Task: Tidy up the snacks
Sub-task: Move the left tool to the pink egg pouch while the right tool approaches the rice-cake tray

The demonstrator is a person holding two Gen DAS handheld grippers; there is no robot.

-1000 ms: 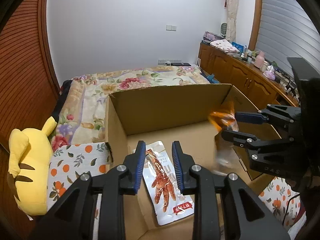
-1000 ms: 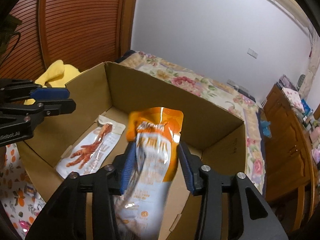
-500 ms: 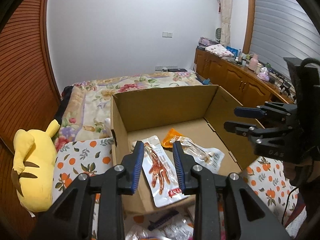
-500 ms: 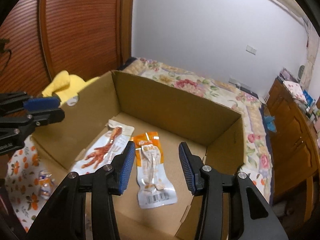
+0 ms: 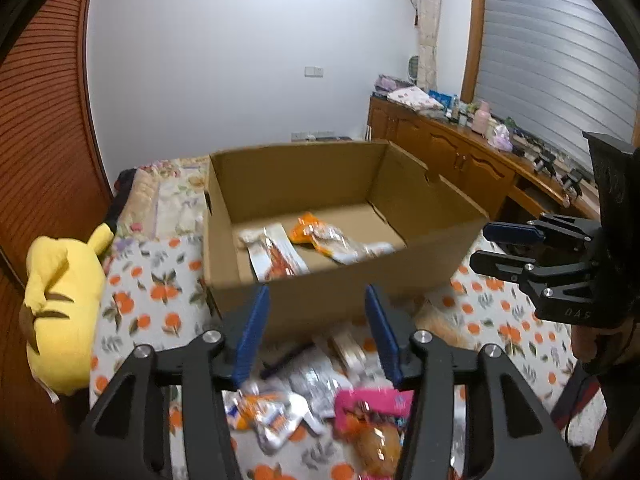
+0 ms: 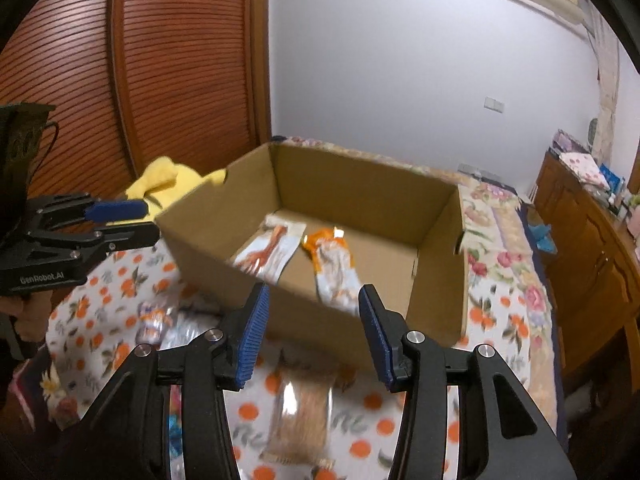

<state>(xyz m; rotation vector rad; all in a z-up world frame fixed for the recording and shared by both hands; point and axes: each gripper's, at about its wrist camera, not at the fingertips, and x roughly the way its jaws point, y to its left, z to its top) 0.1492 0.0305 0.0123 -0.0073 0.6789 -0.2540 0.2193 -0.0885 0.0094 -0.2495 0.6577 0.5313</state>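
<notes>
Cardboard box (image 5: 344, 304) sits open on an orange-print cloth (image 5: 156, 292), its open top facing both cameras. Two snack packets lie flat on the box floor, side by side: a white packet with a red chicken-foot picture (image 6: 269, 254) to the left, an orange-topped clear packet (image 6: 334, 266) just right of it.

Left hand-held gripper (image 5: 318, 334): its jaws have just been opening and now stand apart with nothing between the blue pads, poised above the loose snack pile on the near side of the box. In the pile: a pink packet (image 5: 374, 410), an orange-and-silver packet (image 5: 264, 416), and silver wrappers too blurred to identify.

Right hand-held gripper (image 6: 314, 336): released, jaws spread, nothing gripped. It sits over the near wall of the box. On the cloth below it, well clear of the pads, lies a clear packet with brown contents (image 6: 300, 416).

Yellow plush toy (image 5: 60, 308) lies left of the box. A floral-covered bed (image 6: 504, 248) extends beyond it; wooden cabinets (image 5: 448, 160) line the right wall.
</notes>
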